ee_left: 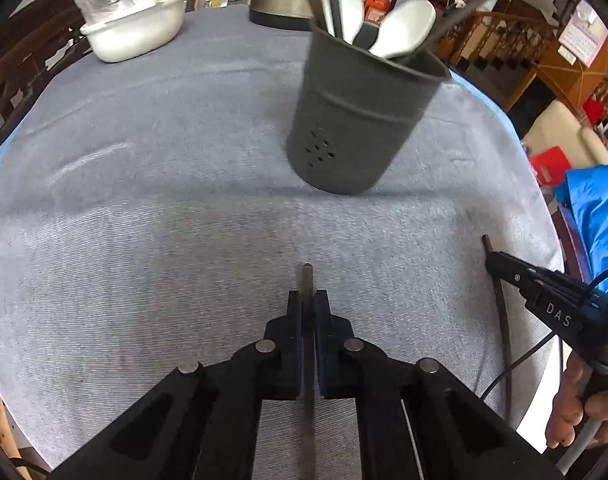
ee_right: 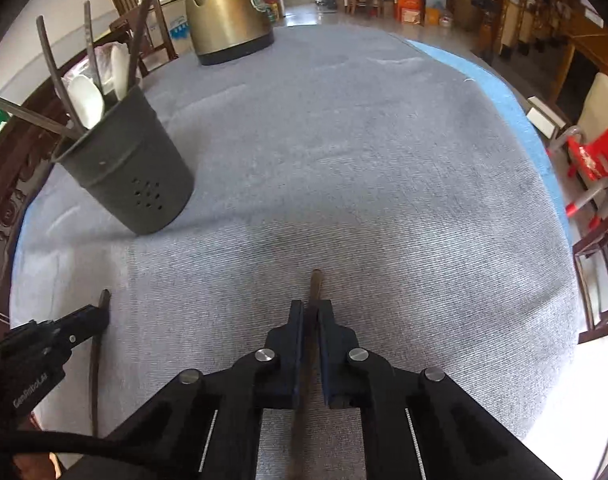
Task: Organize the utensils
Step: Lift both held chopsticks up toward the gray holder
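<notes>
A dark grey utensil holder [ee_left: 356, 120] stands on the grey cloth, with white spoons [ee_left: 404, 28] and dark chopsticks in it; it also shows in the right wrist view [ee_right: 132, 168]. My left gripper [ee_left: 308, 300] is shut on a dark chopstick [ee_left: 307, 276] whose tip pokes out ahead of the fingers. My right gripper [ee_right: 312, 308] is shut on a brown chopstick [ee_right: 316, 280]. In the left wrist view the right gripper [ee_left: 492, 258] is at the far right with its chopstick [ee_left: 502, 312]. In the right wrist view the left gripper [ee_right: 100, 314] is at the lower left.
A brass-coloured kettle [ee_right: 228, 8] stands at the back of the table. A white dish with a wrapped glass bowl [ee_left: 132, 24] sits at the back left. The cloth [ee_left: 164, 208] covers a round table with a blue edge [ee_right: 516, 108]. Chairs and a red stool [ee_right: 592, 160] stand beyond.
</notes>
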`<state>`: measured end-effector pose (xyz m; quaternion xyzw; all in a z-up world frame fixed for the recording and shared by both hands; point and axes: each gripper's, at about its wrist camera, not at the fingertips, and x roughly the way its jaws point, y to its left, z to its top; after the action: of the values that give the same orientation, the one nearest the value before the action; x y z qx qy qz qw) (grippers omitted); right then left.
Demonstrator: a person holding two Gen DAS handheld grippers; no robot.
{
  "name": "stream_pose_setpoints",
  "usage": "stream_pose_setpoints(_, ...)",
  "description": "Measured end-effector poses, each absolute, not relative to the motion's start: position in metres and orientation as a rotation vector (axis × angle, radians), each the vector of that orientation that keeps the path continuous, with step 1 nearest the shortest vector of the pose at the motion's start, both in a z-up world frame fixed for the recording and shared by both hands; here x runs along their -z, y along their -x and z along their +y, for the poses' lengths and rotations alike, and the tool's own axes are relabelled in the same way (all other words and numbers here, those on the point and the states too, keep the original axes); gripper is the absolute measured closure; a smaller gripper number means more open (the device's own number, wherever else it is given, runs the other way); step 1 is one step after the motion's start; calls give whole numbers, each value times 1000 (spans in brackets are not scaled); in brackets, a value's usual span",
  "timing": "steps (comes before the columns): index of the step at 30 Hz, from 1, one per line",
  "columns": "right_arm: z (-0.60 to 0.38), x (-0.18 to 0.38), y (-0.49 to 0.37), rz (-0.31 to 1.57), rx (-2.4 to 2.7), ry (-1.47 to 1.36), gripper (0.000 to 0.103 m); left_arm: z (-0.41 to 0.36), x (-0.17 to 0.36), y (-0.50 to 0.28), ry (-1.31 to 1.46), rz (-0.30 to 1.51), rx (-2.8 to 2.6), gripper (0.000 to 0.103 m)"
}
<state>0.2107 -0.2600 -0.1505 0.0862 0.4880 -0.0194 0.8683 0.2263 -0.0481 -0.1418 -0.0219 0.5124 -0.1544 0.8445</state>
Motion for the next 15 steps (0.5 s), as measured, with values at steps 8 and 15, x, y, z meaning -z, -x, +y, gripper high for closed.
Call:
stream_pose_setpoints(8,-260,104,-191,852,-114,-322,97,-19,93,-212,81,964,323,97)
stream_pose_setpoints(15,-255,49,-162,581,-197,-379,97,-8,24,-192,92,752,336,97)
